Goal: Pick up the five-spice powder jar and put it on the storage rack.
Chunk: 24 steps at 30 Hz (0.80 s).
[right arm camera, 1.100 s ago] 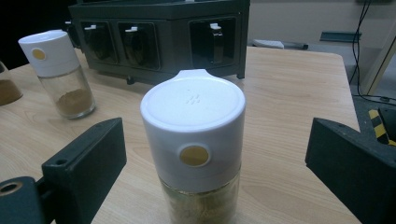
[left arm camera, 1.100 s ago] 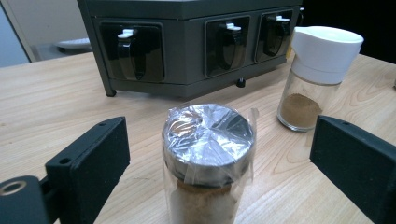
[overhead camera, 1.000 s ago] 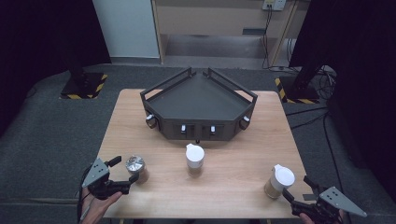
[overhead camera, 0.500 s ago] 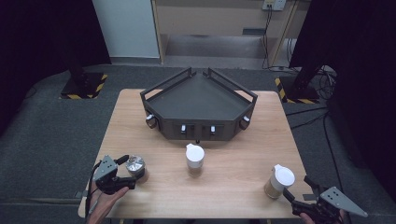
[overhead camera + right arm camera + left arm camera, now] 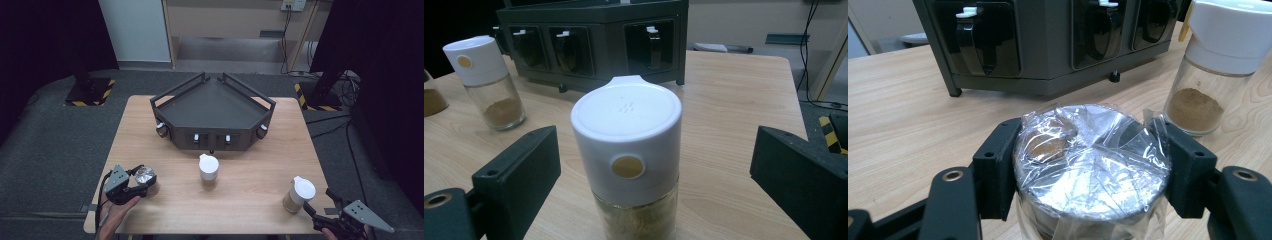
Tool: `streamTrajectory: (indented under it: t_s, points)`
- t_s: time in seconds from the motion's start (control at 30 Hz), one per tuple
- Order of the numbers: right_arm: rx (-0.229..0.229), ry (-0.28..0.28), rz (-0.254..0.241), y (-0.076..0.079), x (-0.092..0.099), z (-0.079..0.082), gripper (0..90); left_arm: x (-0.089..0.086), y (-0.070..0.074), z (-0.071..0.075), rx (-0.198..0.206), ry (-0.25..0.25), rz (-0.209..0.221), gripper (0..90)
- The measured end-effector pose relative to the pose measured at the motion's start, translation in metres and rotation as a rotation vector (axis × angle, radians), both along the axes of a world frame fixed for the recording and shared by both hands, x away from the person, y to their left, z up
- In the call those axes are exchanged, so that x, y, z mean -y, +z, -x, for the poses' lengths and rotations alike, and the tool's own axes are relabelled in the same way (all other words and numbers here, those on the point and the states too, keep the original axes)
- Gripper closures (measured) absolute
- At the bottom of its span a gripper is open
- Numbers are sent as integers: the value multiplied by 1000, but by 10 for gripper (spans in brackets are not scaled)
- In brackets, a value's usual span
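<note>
Left gripper view: left tool (image 5: 1091, 172) just closed, pinching foil-topped jar (image 5: 1091, 165) at centre frame. Lift straight, keep level. Right tool (image 5: 654, 185) spread around white-capped jar (image 5: 627, 165), lower centre.

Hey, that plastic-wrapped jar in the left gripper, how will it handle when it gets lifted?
The wrapped jar probably feels rigid, since its lid looks metallic. The crinkled film between it and the left gripper pads may make it slippery. Clamped near the top, it could swing or tilt.

Left gripper (image 5: 141, 184): black two-jaw tool, lower left of the high view, jaws just closed, pads clamping something.
Right gripper (image 5: 309, 209): black two-jaw tool, lower right, jaws spread wide.
</note>
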State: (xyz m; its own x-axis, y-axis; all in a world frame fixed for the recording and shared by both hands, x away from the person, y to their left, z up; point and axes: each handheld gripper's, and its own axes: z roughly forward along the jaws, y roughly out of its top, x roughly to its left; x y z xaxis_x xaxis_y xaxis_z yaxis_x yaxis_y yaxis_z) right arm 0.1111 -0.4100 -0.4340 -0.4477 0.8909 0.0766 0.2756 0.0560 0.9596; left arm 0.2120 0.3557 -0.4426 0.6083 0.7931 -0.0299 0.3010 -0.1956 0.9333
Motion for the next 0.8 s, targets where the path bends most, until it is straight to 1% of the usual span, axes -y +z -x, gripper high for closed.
streamTrajectory:
  t_s: [0.03,0.07,0.2,0.3,0.43,0.47,0.5,0.6,0.67,0.8]
  points:
    - [2,0,0,0,0,0,58,1,2,0,6,-2,0,334]
    - [2,0,0,0,0,0,58,1,2,0,6,-2,0,334]
    - [2,-1,-2,0,0,0,58,1,10,-5,7,-22,4,334]
    - [1,1,-2,0,0,0,59,1,19,-13,-5,-55,0,334]
    - [1,2,-2,0,0,0,59,4,28,-20,-2,-83,1,334]
    - [0,2,-2,0,0,0,59,5,33,-24,0,-93,3,334]
    - [0,2,-2,0,0,0,59,5,33,-24,0,-93,3,333]
    - [1,3,-3,0,0,0,59,9,42,-30,8,-106,3,334]
    - [1,2,-3,0,1,0,59,10,48,-36,11,-118,12,334]
    - [-1,5,-4,0,1,0,59,15,62,-45,14,-141,2,333]
